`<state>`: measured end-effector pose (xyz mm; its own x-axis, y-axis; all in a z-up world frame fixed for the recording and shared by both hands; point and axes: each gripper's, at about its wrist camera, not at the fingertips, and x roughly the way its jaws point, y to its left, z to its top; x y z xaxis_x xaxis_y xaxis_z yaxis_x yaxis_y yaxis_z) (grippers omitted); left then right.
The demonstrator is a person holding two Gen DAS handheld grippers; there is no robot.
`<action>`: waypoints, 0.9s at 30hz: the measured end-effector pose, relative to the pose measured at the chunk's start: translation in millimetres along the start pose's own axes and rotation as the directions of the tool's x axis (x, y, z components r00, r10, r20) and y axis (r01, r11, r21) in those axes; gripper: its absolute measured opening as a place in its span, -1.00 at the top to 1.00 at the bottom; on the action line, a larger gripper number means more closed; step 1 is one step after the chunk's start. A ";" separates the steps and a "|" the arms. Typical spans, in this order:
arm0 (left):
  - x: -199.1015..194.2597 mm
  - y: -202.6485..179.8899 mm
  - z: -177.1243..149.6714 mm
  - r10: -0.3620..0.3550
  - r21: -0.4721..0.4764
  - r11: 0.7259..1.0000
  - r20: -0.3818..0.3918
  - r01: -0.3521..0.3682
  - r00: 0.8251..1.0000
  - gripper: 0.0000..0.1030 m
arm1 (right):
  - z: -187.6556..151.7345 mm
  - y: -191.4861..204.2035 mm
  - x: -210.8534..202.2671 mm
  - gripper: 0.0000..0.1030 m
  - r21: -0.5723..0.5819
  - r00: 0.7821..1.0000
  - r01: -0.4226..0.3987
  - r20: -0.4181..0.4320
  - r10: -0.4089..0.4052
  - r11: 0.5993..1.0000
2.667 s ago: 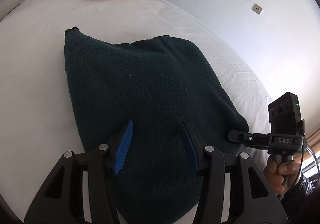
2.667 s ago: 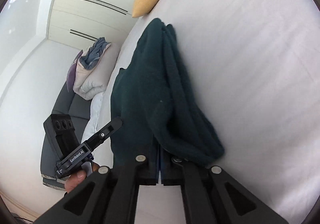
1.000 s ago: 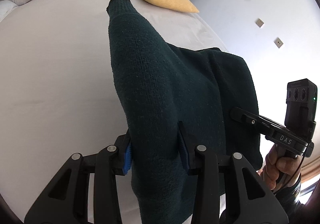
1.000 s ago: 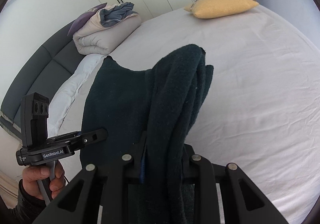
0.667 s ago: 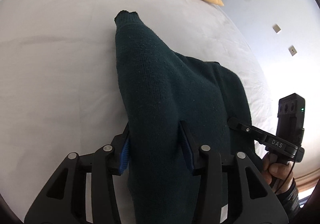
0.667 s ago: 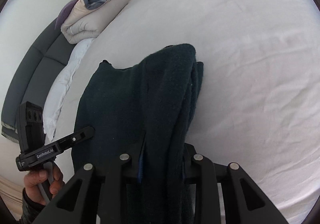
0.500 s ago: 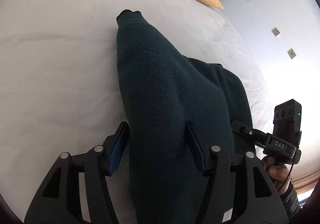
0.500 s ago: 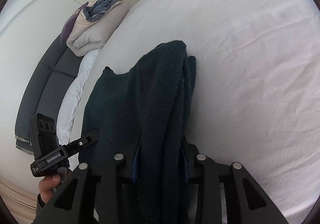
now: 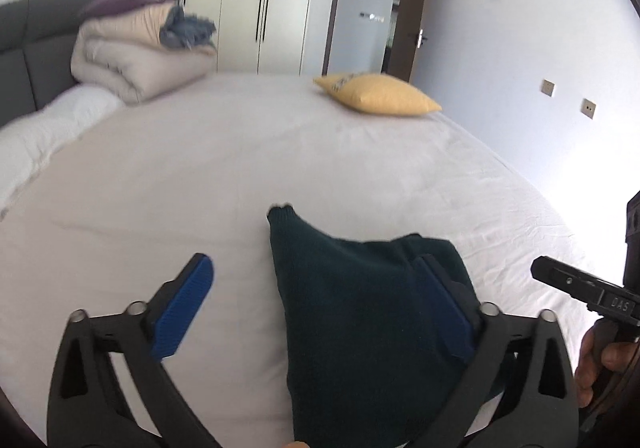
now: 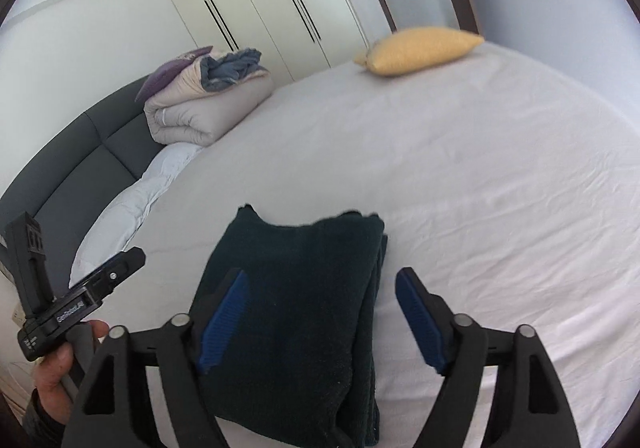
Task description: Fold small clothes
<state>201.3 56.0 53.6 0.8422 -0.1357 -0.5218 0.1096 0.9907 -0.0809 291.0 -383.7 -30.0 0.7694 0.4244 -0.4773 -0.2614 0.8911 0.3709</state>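
A dark green knitted sweater (image 9: 360, 312) lies folded in a flat stack on the white bed sheet (image 9: 240, 167). In the left wrist view my left gripper (image 9: 316, 288) stands wide, its jaws still opening, above the sweater's left edge and clear of the cloth. The right wrist view shows the same sweater (image 10: 296, 296) from the other side. My right gripper (image 10: 320, 296) hovers over its right edge, jaws opening too, with no pad touching the fabric. Each view also catches the other hand-held gripper at its side, held by a hand (image 10: 56, 368).
A yellow pillow (image 9: 376, 93) lies at the far end of the bed. A rolled beige duvet with blue clothes on top (image 9: 136, 55) sits by the grey headboard (image 9: 28, 43). White wardrobes and a doorway stand behind. A white pillow (image 10: 132, 199) lies left of the sweater.
Both grippers let go of the sweater, opened wide and drew back and up. The sweater dropped flat onto the sheet. Both cameras now tilt up toward the room.
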 end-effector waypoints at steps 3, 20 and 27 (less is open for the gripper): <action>-44.7 -22.5 12.8 0.105 0.055 0.992 0.116 -0.112 0.988 -1.00 | 5.8 19.9 -41.0 -1.00 -0.056 0.991 0.028 0.131 -0.021 0.998; -114.9 -19.7 -18.5 0.156 -0.064 0.985 -0.040 -0.159 0.987 -1.00 | -12.0 56.2 -94.2 -1.00 -0.110 0.990 0.139 0.048 -0.134 0.984; -96.9 -5.7 -50.4 0.142 -0.085 0.984 -0.122 -0.153 0.982 -1.00 | -30.9 58.5 -86.9 -1.00 -0.085 0.987 0.159 -0.016 -0.161 0.984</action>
<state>92.4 63.0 61.9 0.7784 0.0064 -0.6278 -0.0663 0.9952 -0.0720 190.8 -363.5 8.5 0.7923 0.2779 -0.5432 -0.1840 0.9576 0.2215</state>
